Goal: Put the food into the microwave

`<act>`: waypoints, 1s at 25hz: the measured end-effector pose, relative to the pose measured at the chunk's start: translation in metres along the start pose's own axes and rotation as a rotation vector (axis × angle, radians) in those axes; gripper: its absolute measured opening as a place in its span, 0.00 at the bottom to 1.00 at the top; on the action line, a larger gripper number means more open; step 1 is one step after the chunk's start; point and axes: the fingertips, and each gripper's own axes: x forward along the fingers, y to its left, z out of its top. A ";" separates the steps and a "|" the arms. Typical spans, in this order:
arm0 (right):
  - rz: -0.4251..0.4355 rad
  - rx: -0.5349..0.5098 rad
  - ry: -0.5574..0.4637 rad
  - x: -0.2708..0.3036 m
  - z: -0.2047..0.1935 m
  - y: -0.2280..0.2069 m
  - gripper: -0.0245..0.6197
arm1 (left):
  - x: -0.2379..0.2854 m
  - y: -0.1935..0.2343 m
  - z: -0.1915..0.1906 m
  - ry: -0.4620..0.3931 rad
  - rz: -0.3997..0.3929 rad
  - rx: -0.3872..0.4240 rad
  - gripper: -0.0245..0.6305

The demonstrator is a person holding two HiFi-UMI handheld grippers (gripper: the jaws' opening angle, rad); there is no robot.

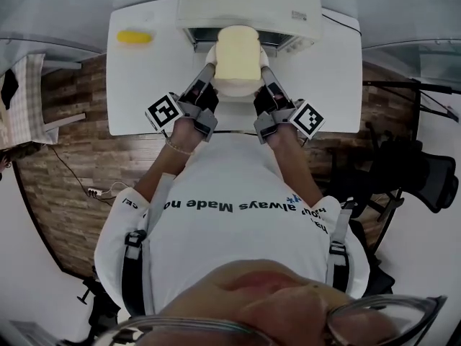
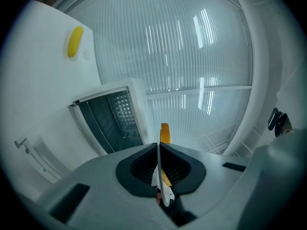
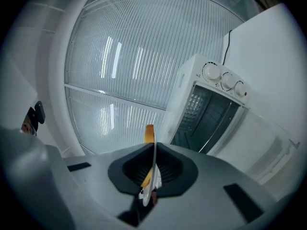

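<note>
The food (image 1: 238,52) sits on a white plate (image 1: 234,87), right at the open microwave (image 1: 248,6). The left gripper (image 1: 209,68) and right gripper (image 1: 265,71) each pinch the plate's edge tight. They should hold it flat and slide it in slowly, both together.

The microwave (image 1: 248,6) stands at the far side of the table (image 1: 137,92), and its dark opening (image 3: 206,121) faces you uncovered. The door (image 3: 271,145) is folded down in front, so the way in runs above it. The plate (image 1: 234,86), clamped at its rim by your left gripper (image 1: 209,67) and right gripper (image 1: 265,69), fills the space just before the opening. Open table lies on both sides of your grippers. A yellow object (image 1: 135,37) sits in the far left corner, well apart from the microwave. A cable (image 1: 342,22) runs off its right side.
</note>
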 end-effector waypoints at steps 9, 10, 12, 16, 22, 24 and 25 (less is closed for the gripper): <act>-0.021 0.029 0.001 0.024 0.000 -0.007 0.07 | 0.009 0.012 0.020 0.008 0.021 -0.013 0.07; -0.021 0.029 0.003 0.025 0.001 -0.007 0.07 | 0.010 0.012 0.020 0.007 0.021 -0.014 0.07; -0.017 0.025 0.005 0.025 0.004 -0.007 0.07 | 0.012 0.011 0.019 0.004 0.020 -0.016 0.07; -0.009 0.014 0.013 0.022 0.014 -0.010 0.07 | 0.020 0.009 0.012 -0.003 0.021 -0.011 0.07; -0.007 0.030 0.027 0.008 0.032 -0.013 0.07 | 0.032 0.004 -0.007 -0.019 0.027 -0.010 0.07; -0.009 0.025 0.031 0.003 0.039 -0.016 0.07 | 0.037 0.002 -0.014 -0.023 0.026 -0.012 0.07; -0.006 0.021 0.033 0.002 0.043 -0.016 0.07 | 0.039 0.001 -0.017 -0.026 0.026 -0.013 0.07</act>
